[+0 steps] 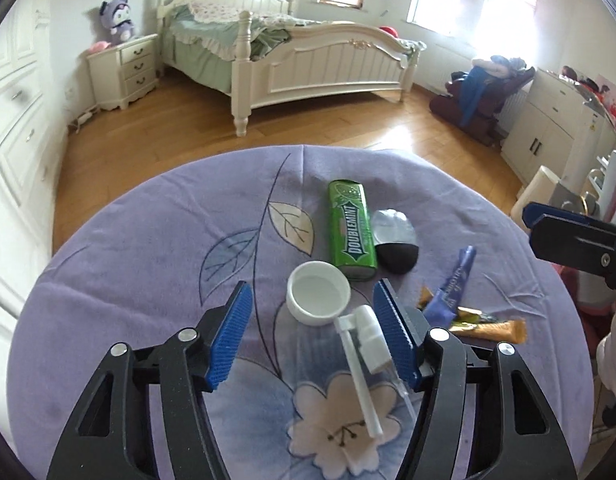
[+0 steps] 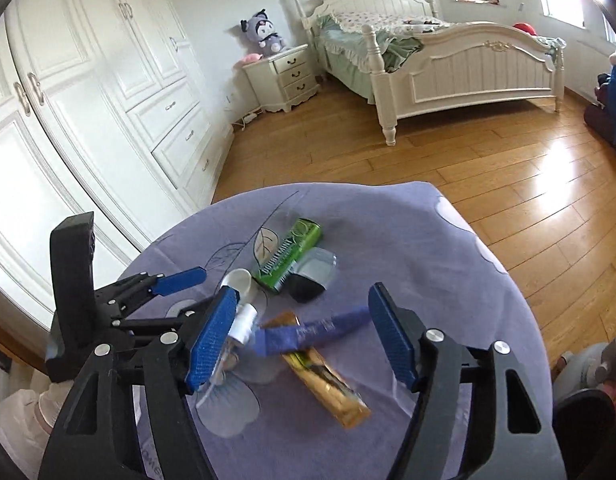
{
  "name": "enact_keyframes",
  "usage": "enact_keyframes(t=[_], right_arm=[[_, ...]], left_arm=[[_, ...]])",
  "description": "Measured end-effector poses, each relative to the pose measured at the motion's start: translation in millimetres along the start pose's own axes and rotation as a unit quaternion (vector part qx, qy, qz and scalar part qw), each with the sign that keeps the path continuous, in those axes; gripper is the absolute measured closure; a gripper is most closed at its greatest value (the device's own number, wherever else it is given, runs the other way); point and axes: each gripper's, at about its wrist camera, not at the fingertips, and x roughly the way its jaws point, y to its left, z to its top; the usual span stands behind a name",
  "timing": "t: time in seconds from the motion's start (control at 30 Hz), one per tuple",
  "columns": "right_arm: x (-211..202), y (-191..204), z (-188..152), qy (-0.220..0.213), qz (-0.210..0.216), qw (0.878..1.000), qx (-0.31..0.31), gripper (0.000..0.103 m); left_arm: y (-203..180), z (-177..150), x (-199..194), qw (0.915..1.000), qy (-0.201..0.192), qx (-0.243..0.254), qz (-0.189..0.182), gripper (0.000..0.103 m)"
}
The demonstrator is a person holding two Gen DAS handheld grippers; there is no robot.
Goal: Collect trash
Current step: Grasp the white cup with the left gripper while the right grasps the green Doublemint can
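I see my left gripper (image 1: 312, 334) spread wide around the white spray nozzle (image 1: 362, 354), gripping nothing. My right gripper (image 2: 302, 332) gapes empty above the purple wrapper (image 2: 308, 334) on the table (image 1: 128, 240).

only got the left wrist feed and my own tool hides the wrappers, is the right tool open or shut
observer: open. The right wrist view shows the right tool with its blue fingers spread wide, gripping nothing.
operator: whats in front of it
observer: the purple wrapper, lying between the fingers.
operator: and the gold one
observer: the gold wrapper lies flat under the purple one, crossing it, with its long end running toward the camera.
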Motion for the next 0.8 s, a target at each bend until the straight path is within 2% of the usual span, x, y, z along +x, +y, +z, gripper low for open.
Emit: enact_keyframes(t=[0.07, 0.23, 0.33, 0.37, 0.4, 0.43, 0.5, 0.57, 0.7, 0.73, 0.77, 0.8], right_arm=[[23, 8, 15, 0.013, -0.001, 1.0, -0.004, 0.038], [80, 19, 38, 0.06, -0.023, 0.998, -0.02, 0.038], [114, 25, 39, 0.11, -0.046, 0.992, -0.037, 0.038], [121, 30, 39, 0.117, -0.055, 0.99, -0.052, 0.04], [130, 34, 37, 0.135, -0.062, 0.987, -0.063, 0.047], [135, 39, 36, 0.134, -0.075, 0.985, -0.082, 0.05], [133, 47, 32, 0.137, -0.095, 0.98, -0.106, 0.066], [128, 46, 33, 0.139, -0.076, 0.983, -0.096, 0.072], [99, 31, 32, 0.093, -0.048, 0.993, -0.059, 0.072], [89, 28, 30, 0.078, -0.044, 0.995, -0.05, 0.072], [81, 27, 28, 0.064, -0.037, 0.996, -0.041, 0.072], [71, 25, 27, 0.048, -0.026, 0.998, -0.032, 0.072]], left_arm=[[5, 4, 11, 0.9999, 0.012, 0.006, -0.007, 0.052], [7, 8, 16, 0.9991, 0.019, 0.009, -0.037, 0.052], [4, 5, 15, 0.9991, 0.013, 0.027, -0.029, 0.052], [4, 5, 14, 0.9992, 0.01, 0.029, -0.025, 0.052], [4, 3, 14, 0.9993, 0.009, 0.028, -0.021, 0.052], [7, 4, 16, 0.9995, 0.01, 0.024, -0.017, 0.052], [14, 2, 19, 0.9996, 0.017, 0.013, -0.02, 0.052], [17, 4, 19, 0.9996, 0.014, 0.008, -0.023, 0.052], [13, 2, 22, 0.9995, 0.016, 0.02, -0.018, 0.053], [11, 1, 22, 0.9994, 0.017, 0.027, -0.01, 0.057], [9, 2, 23, 0.9992, 0.018, 0.035, 0.006, 0.066], [8, 4, 24, 0.999, 0.018, 0.039, 0.011, 0.066]])
